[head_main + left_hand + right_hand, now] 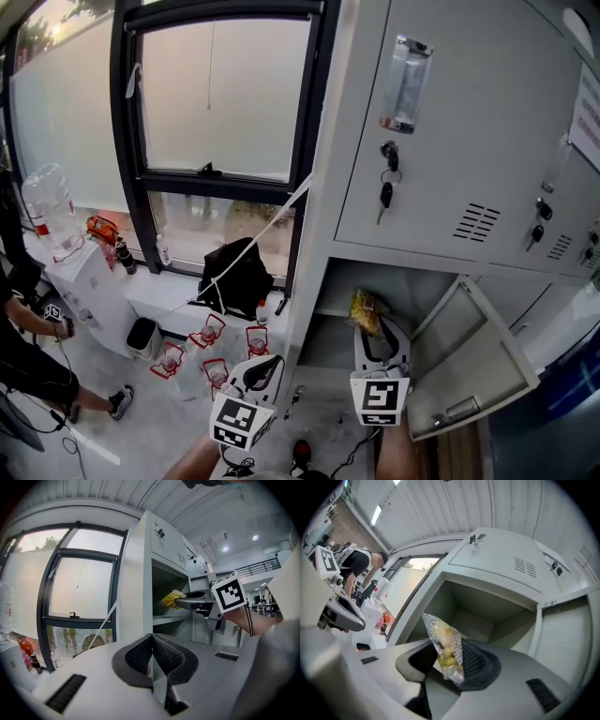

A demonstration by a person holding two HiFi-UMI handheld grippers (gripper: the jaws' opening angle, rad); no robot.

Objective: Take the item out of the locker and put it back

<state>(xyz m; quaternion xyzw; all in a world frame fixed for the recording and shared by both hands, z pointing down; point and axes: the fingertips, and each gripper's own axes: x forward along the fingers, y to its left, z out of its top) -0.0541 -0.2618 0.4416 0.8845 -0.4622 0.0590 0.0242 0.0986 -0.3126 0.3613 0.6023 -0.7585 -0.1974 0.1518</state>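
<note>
1. The right gripper (pixel 443 660) is clamped on a clear snack bag (pixel 445 649) with yellow pieces inside. Its pads pinch the lower half of the bag, and the bag's crimped top stands up above the jaws.
2. The bag hangs in the air at the mouth of the open compartment (pixel 476 616) of a grey locker (pixel 450 141), clear of the compartment's floor and walls. From the left gripper view it shows at the front edge of the opening, above a shelf (pixel 168 619).
3. The compartment door (pixel 469 366) is swung wide to the right.
4. The left gripper (pixel 151 641) is held low beside the locker with its jaws closed together and nothing between them.
5. Keys (pixel 386 192) dangle from the lock of the shut door above.
6. A black bag (pixel 239 272) sits on the sill beneath the window (pixel 220 94) to the left.
</note>
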